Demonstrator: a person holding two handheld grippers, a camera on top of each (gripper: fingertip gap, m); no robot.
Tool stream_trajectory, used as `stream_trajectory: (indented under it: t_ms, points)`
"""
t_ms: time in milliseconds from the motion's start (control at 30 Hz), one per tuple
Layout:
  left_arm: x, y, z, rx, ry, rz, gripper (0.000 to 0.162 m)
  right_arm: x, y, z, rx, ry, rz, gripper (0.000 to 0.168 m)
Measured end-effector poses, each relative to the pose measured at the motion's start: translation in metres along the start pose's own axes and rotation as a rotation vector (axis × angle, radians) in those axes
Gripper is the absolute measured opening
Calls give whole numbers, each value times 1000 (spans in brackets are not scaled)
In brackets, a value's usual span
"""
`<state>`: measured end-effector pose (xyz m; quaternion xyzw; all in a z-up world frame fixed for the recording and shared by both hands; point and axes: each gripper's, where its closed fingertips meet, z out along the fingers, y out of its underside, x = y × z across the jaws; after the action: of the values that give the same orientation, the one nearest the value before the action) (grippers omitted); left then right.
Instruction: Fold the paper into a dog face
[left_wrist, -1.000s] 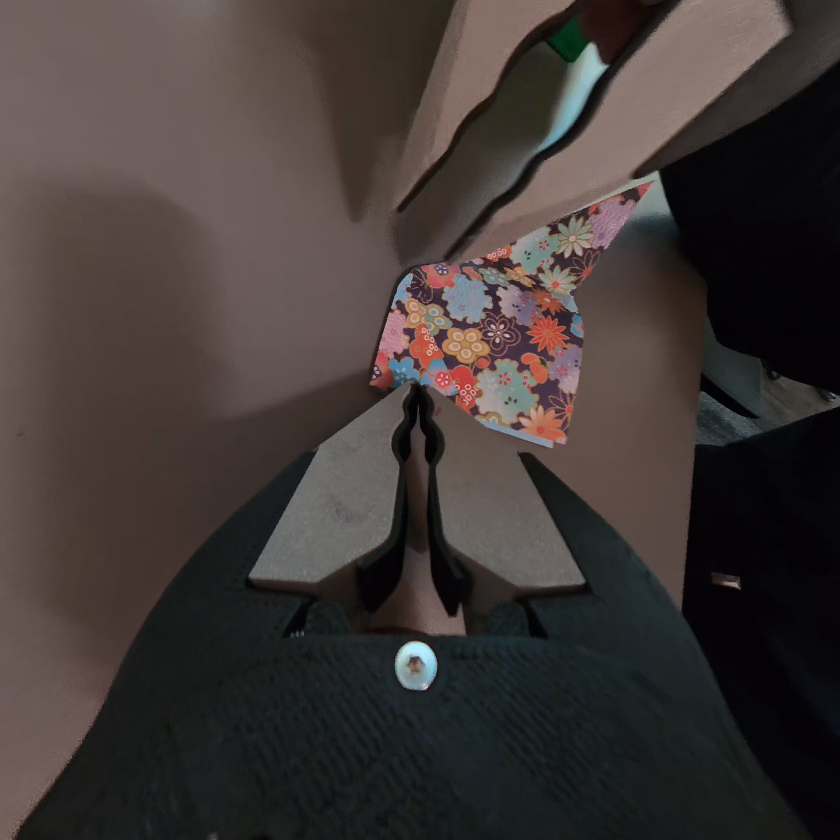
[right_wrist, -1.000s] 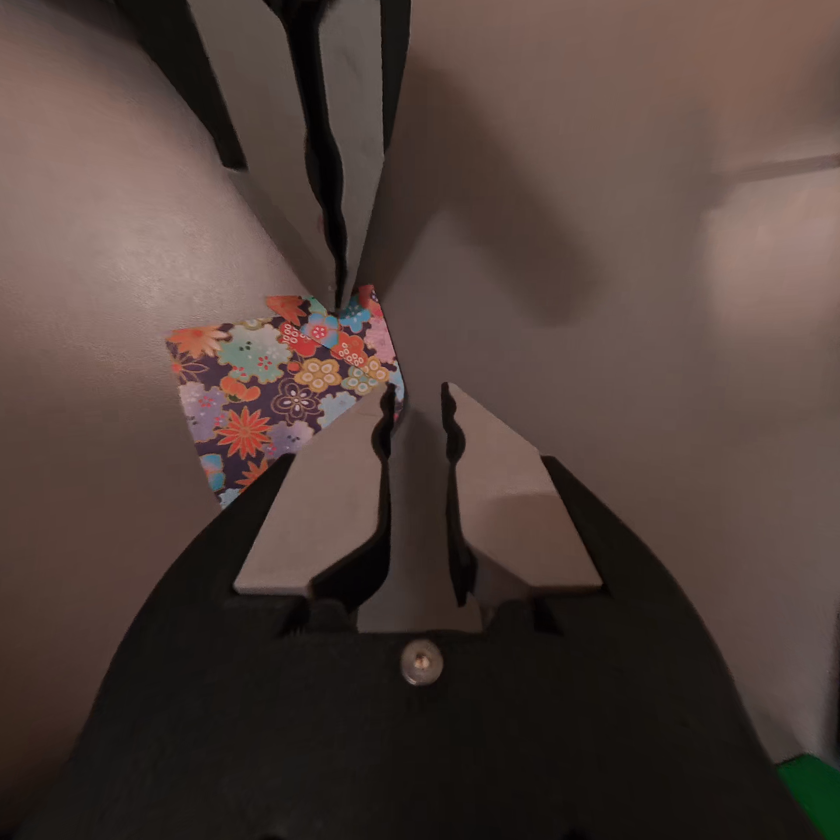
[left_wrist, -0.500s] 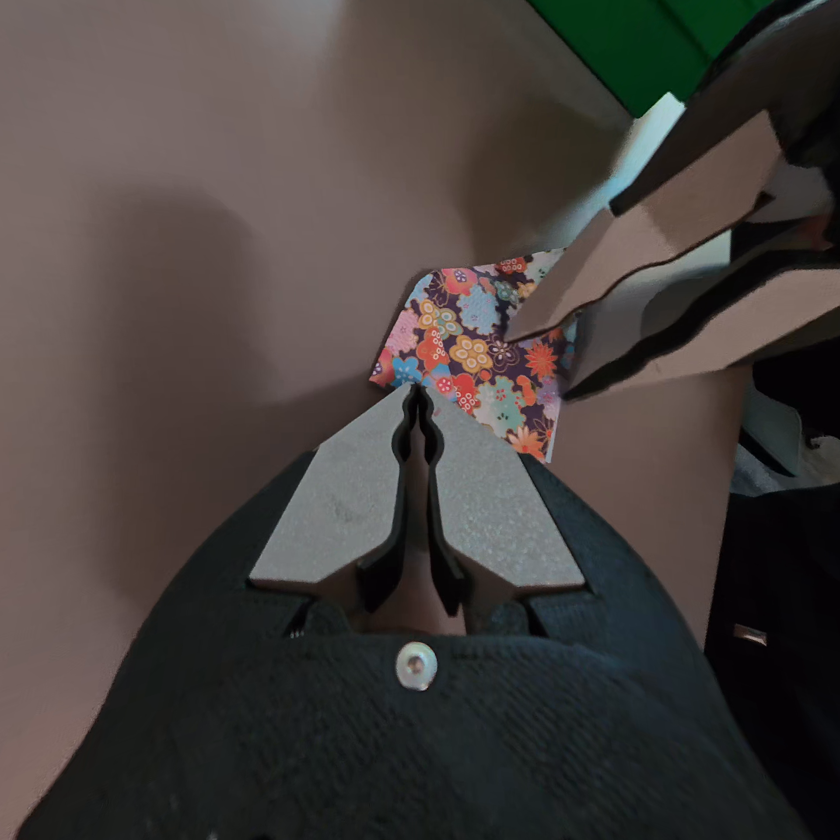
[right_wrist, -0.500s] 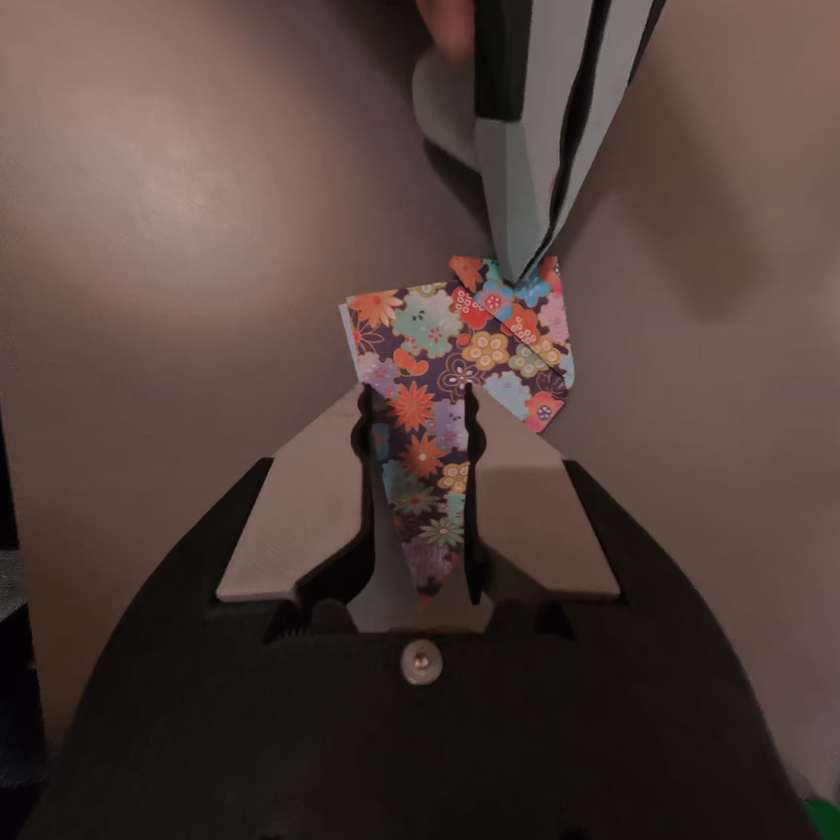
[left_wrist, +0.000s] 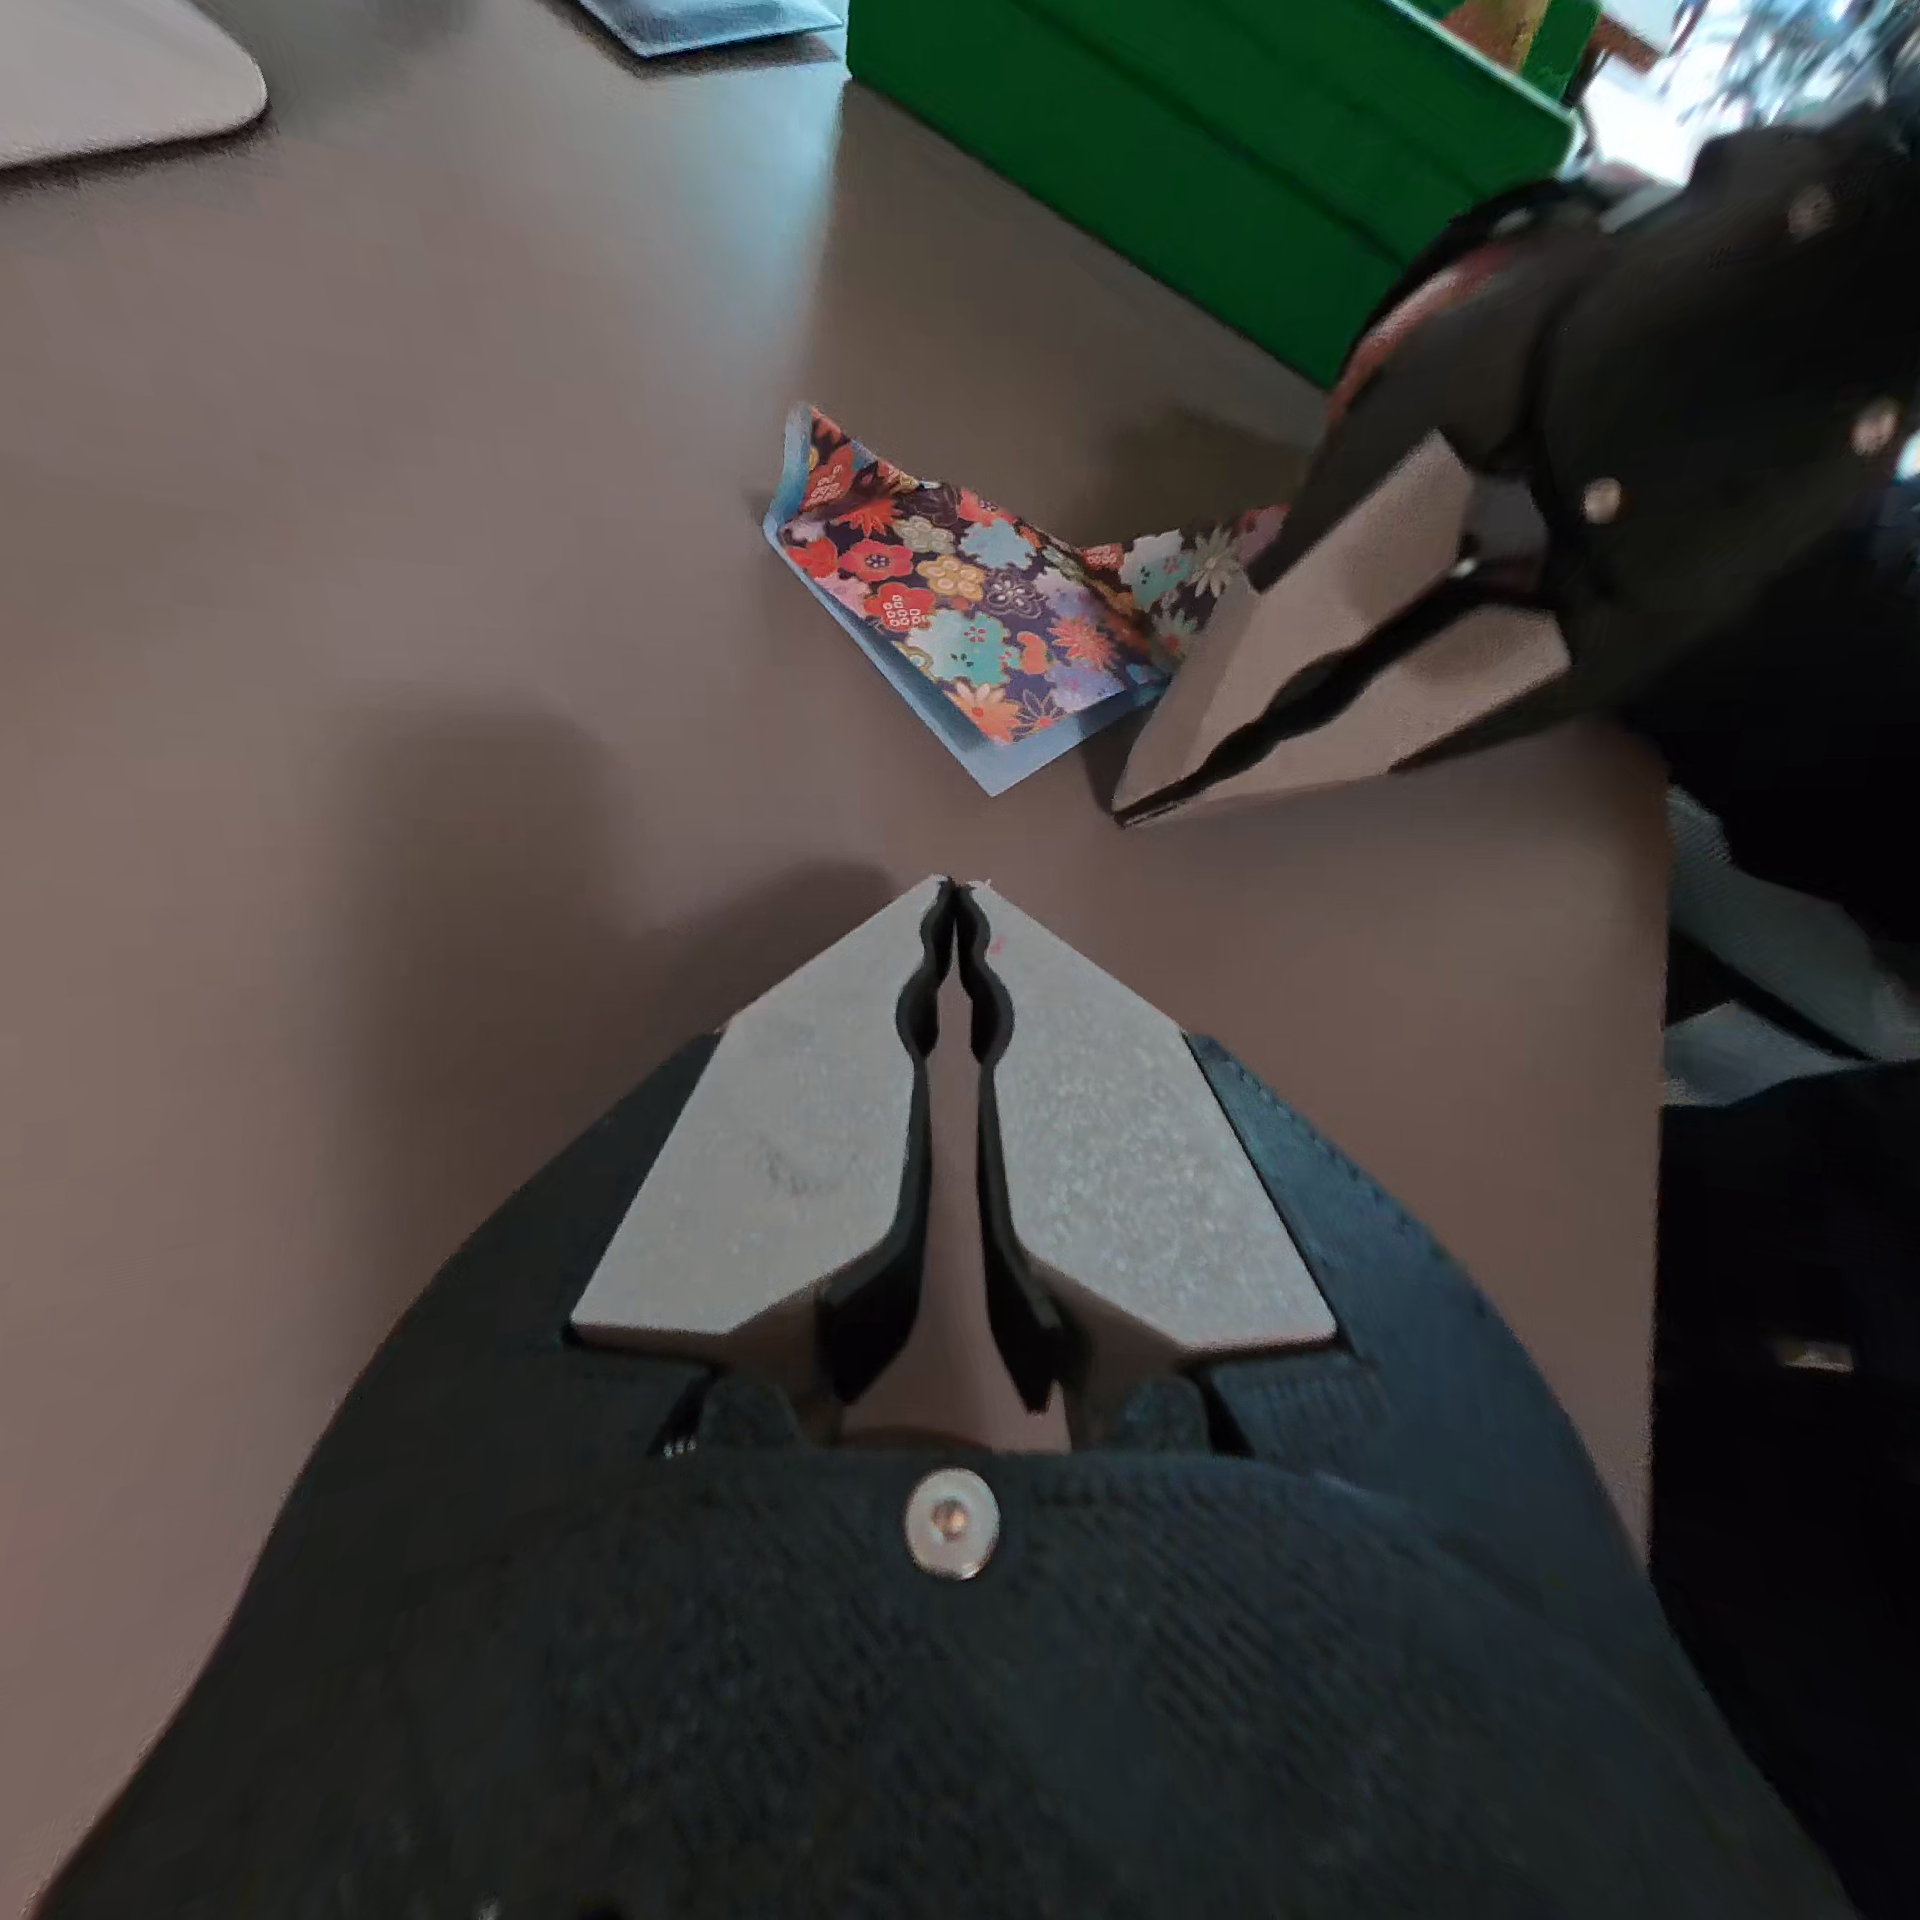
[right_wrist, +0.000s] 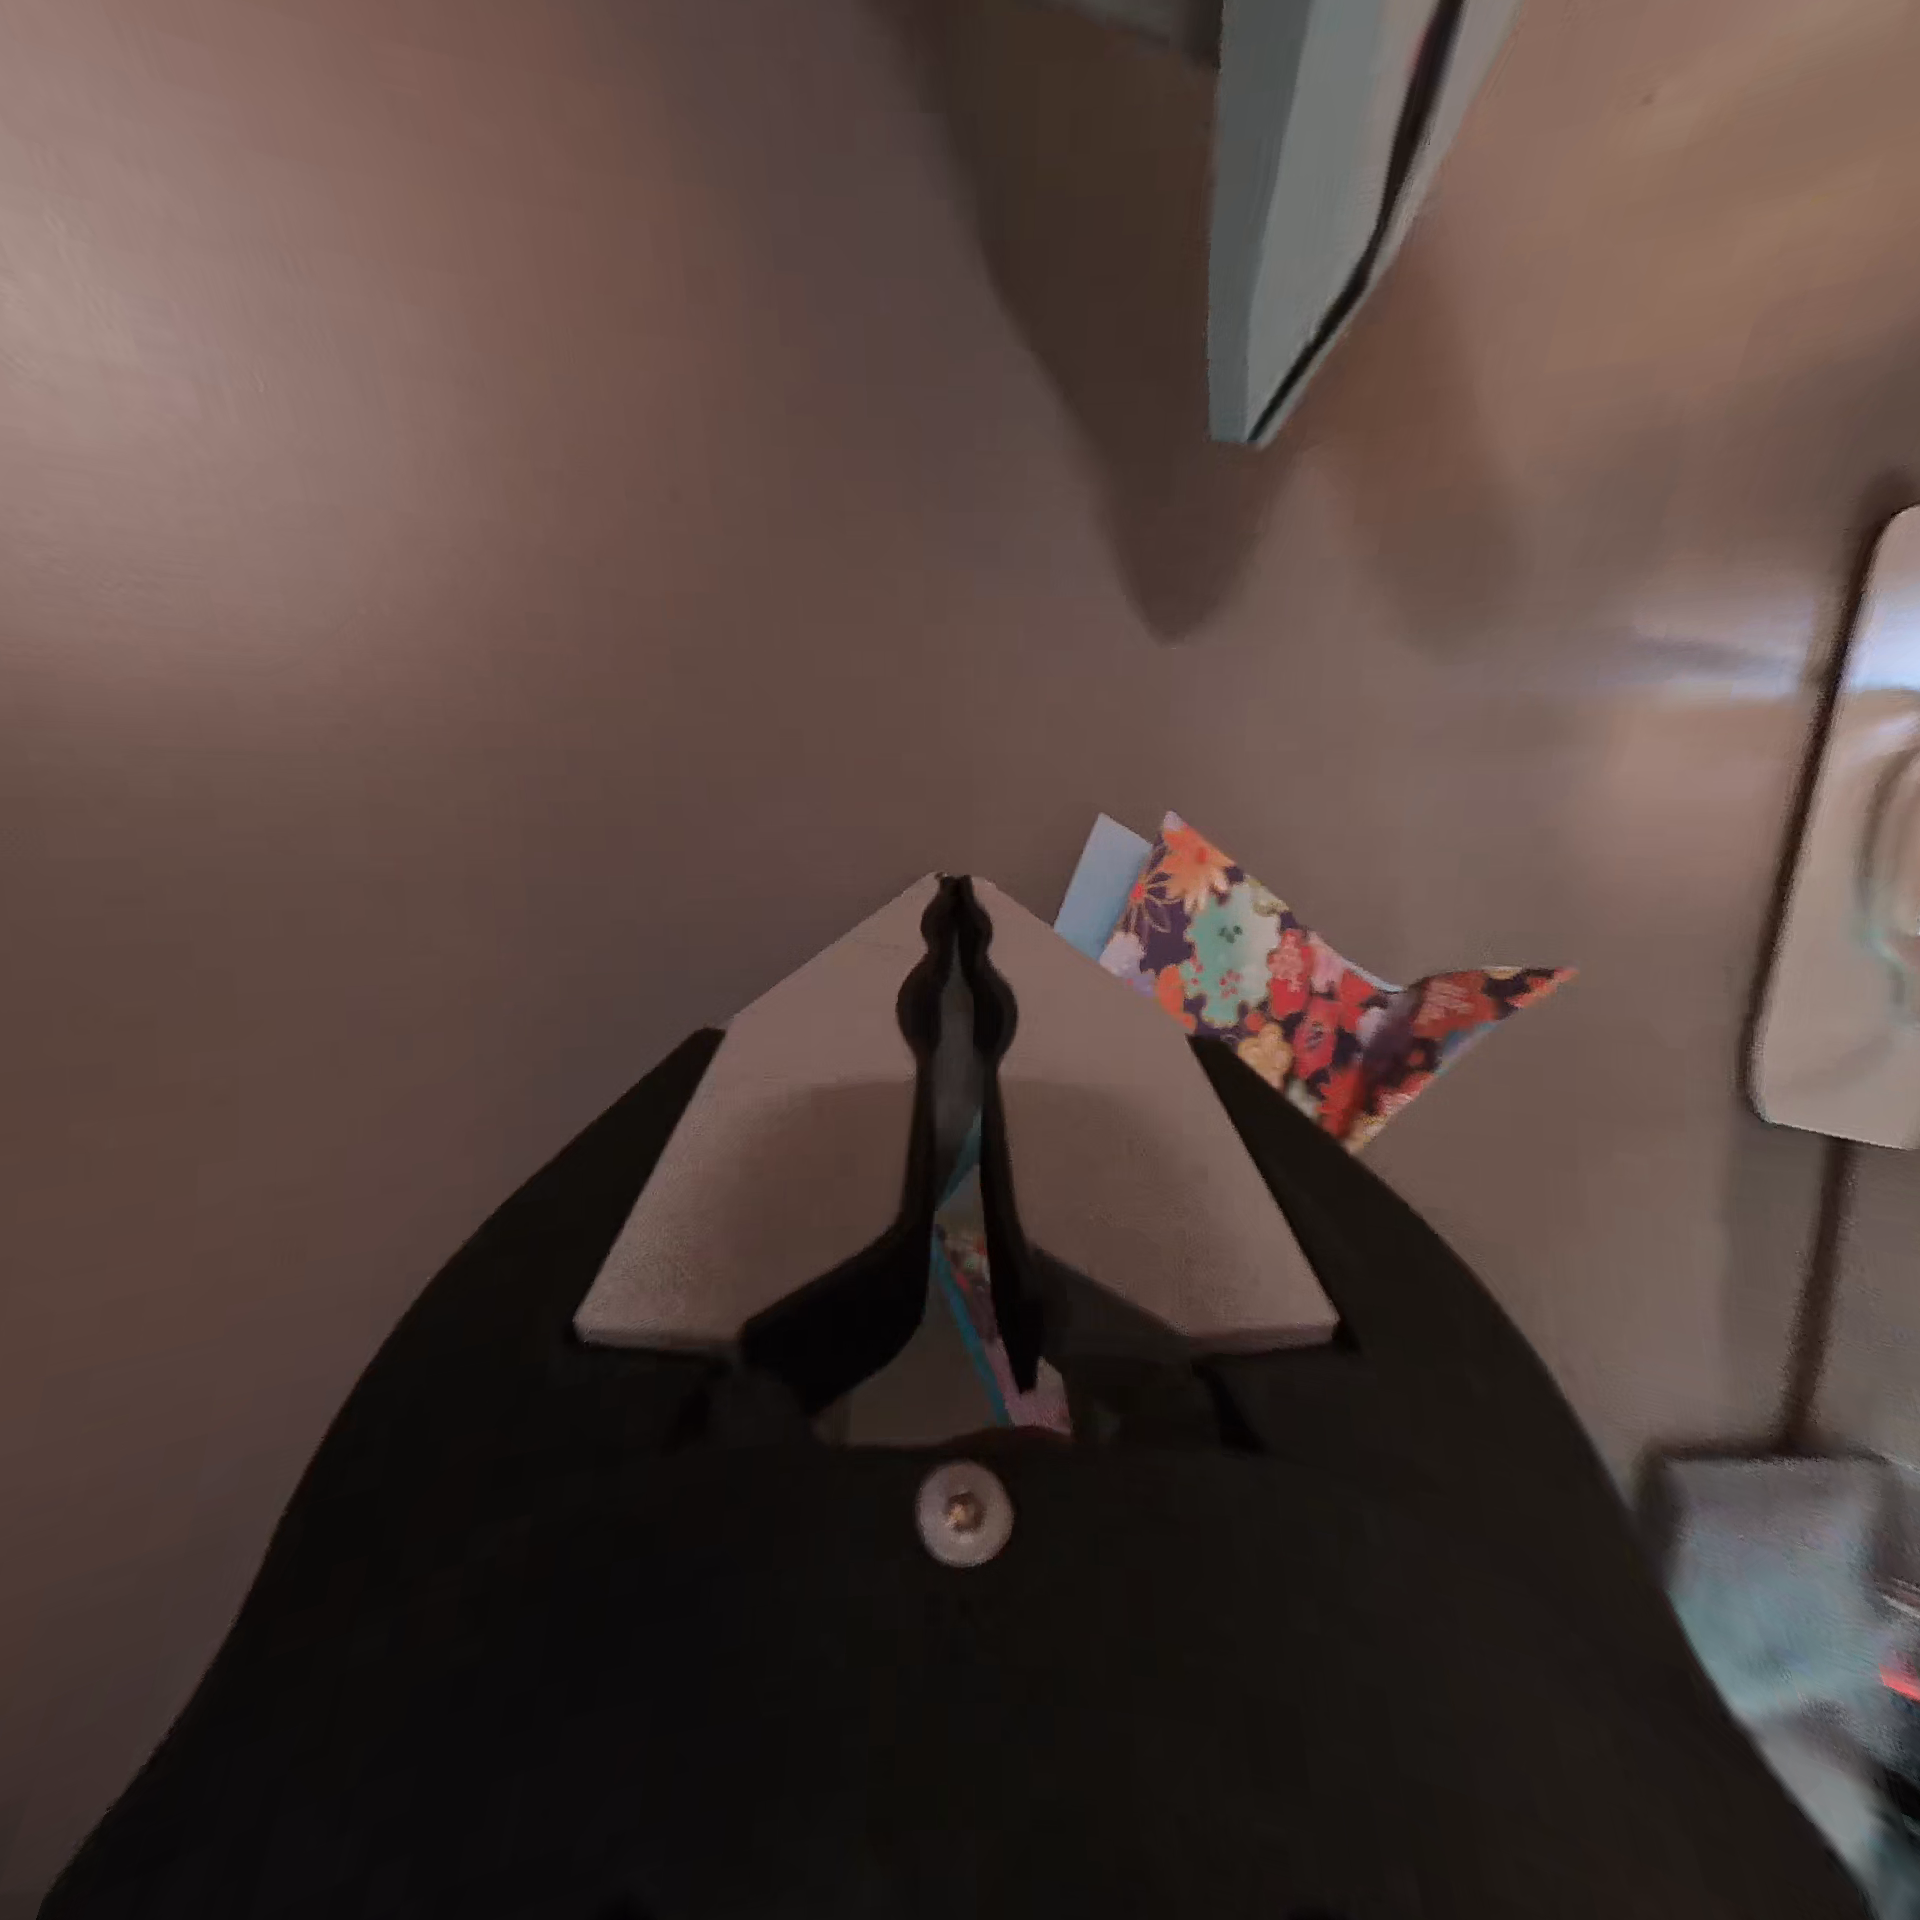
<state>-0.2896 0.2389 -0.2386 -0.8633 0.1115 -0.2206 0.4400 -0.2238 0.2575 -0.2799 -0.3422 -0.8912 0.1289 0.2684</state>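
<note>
Two grippers worked over a brown table (left_wrist: 436, 499), and only one of them had anything in it. The left gripper (left_wrist: 956, 883) hung above bare tabletop with its grey fingers (left_wrist: 800, 1143) pressed together at the tips, holding nothing, well short of the paper. The paper (left_wrist: 977, 613), a folded floral sheet with a pale blue underside, lay toward the far right part of the table, its near corner resting on the surface and one far corner curling upward. The right gripper (left_wrist: 1127, 816) came in from the table's right edge, and its fingers were closed, with the sheet's right portion running in between them. From the right wrist view the same was plain: the right gripper (right_wrist: 956, 883) had its tips shut tight, a strip of paper (right_wrist: 1288, 987) showing in the gap lower down between the fingers (right_wrist: 1122, 1164), while the rest of the sheet fanned out to the right of them, one pointed flap sticking out sideways. The left gripper (right_wrist: 1242, 436) pointed down from the top of that view, apart from the sheet. A green box (left_wrist: 1195, 177) sat at the far edge of the table behind the paper, and a pale rounded slab (left_wrist: 114, 94) lay at the far left corner.
</note>
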Motion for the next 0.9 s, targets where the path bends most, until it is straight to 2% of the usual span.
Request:
stream_trajectory:
  t_ms: [100, 233, 300, 333, 367, 533, 667, 767, 800, 833, 900]
  points:
    - [-9, 1, 0, -55, -92, 105, 0, 11, 3, -10, 69, -46, 116, 0]
    - [-11, 5, 13, -112, -97, 125, 0, 32, -9, -50, 276, -52, 272, 0]
    - [-13, 5, 17, -131, -115, 149, 0, 44, -8, -63, 328, -40, 358, 27]
    - [-15, 4, 20, -138, -127, 166, 16, 47, -7, -64, 338, -38, 390, 33]
    - [-16, 2, 22, -152, -135, 184, 27, 49, -5, -62, 330, -41, 414, 36]
    - [-13, -7, 38, -203, -147, 342, 32, 42, 9, -27, 121, -1, 396, 51]
    - [-8, -9, 48, -190, -83, 323, 32, 45, 27, -3, -38, 81, 361, 54]
    - [-7, 0, 48, -205, -58, 339, 32, 42, 25, 1, -23, 53, 377, 42]
    - [-10, 3, 47, -214, -73, 368, 32, 41, 26, 2, -26, 43, 377, 31]
    - [-13, 5, 45, -219, -92, 398, 32, 38, 26, 4, -27, 30, 371, 12]
    - [-20, 7, 43, -228, -137, 432, 33, 37, 25, 5, -17, 17, 378, 3]
